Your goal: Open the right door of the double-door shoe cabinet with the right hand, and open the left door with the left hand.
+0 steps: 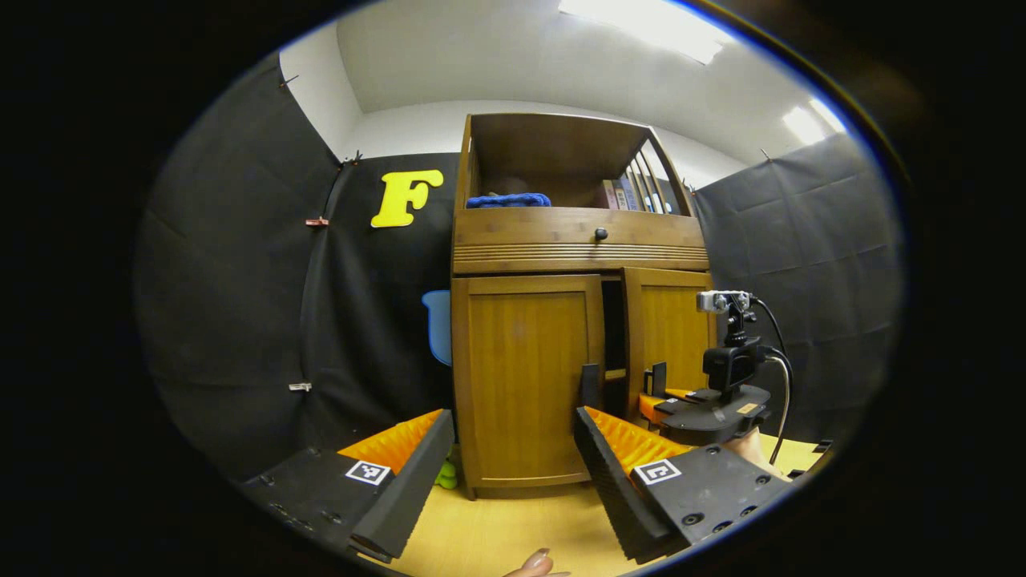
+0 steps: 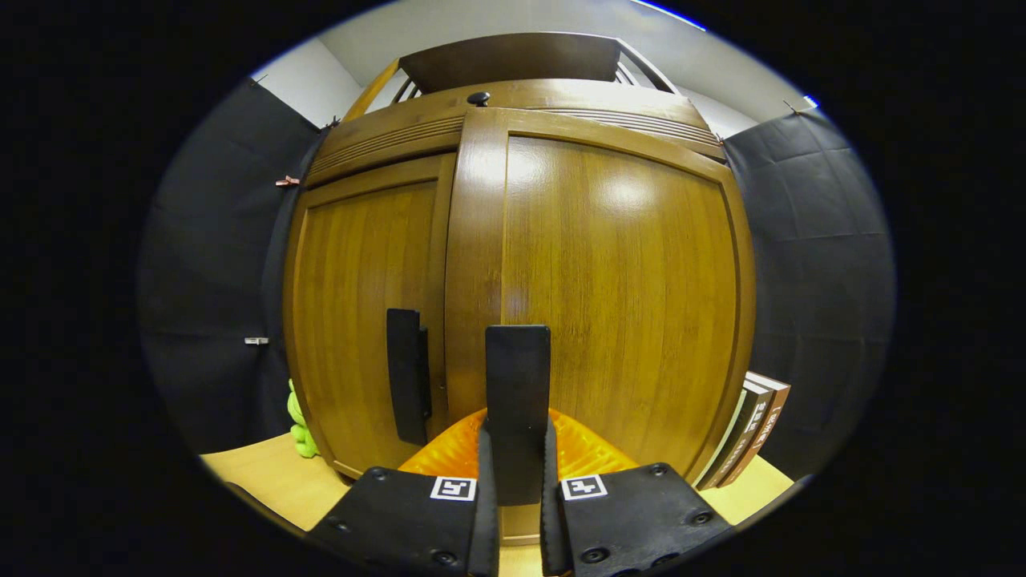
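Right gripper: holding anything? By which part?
Yes. The right gripper is clamped on the black handle of the right door, which stands slightly ajar. The left gripper is open and empty.

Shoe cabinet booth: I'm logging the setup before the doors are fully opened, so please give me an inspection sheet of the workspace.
Surface: pale wood surface under the cabinet.
Job's things: shoe cabinet; right door slightly ajar, with a gap at the middle; left door shut, left handle untouched.
Clutter: green object at the cabinet's left foot; books leaning beside its right; blue cloth on the open shelf.
Grippers: left hand-held gripper open, short of the left door; right hand-held gripper shut on the right handle.
Cables: black cables on the right gripper's camera.
Surroundings: black cloth walls; ceiling lights.
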A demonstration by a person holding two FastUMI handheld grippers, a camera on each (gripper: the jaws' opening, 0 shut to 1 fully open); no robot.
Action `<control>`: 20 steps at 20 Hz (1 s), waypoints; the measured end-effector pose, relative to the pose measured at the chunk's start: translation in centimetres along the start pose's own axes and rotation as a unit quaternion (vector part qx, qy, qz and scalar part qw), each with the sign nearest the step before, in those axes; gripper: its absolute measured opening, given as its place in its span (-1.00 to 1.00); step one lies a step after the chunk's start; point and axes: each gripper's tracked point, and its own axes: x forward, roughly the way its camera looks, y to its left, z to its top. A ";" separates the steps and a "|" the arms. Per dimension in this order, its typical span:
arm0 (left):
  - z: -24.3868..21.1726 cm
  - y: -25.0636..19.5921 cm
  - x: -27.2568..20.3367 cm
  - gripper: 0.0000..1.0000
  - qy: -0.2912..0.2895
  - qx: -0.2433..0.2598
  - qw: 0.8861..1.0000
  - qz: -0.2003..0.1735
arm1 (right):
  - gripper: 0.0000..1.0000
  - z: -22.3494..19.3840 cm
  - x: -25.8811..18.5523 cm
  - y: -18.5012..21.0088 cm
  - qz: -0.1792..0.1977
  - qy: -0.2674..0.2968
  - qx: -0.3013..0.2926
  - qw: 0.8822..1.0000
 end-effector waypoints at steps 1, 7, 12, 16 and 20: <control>0.1 -0.6 -0.1 0.89 -0.001 0.000 1.000 -0.005 | -0.61 0.1 -0.5 -0.1 0.004 -0.001 -0.002 1.000; -0.1 -3.0 -0.8 0.89 0.003 -0.003 1.000 -0.031 | -0.52 0.3 -3.9 -1.4 0.014 0.000 -0.003 1.000; -0.4 -4.4 -0.8 0.87 0.002 -0.024 0.998 -0.053 | -0.52 0.6 -6.6 -2.9 0.016 0.002 -0.004 1.000; -0.5 -5.8 -0.6 0.88 -0.001 -0.041 0.996 -0.076 | -0.53 0.8 -8.7 -4.3 0.009 0.004 -0.013 1.000; -0.8 -7.4 -0.1 0.89 0.001 -0.051 0.994 -0.100 | -0.53 1.0 -10.6 -6.0 0.001 0.010 -0.011 1.000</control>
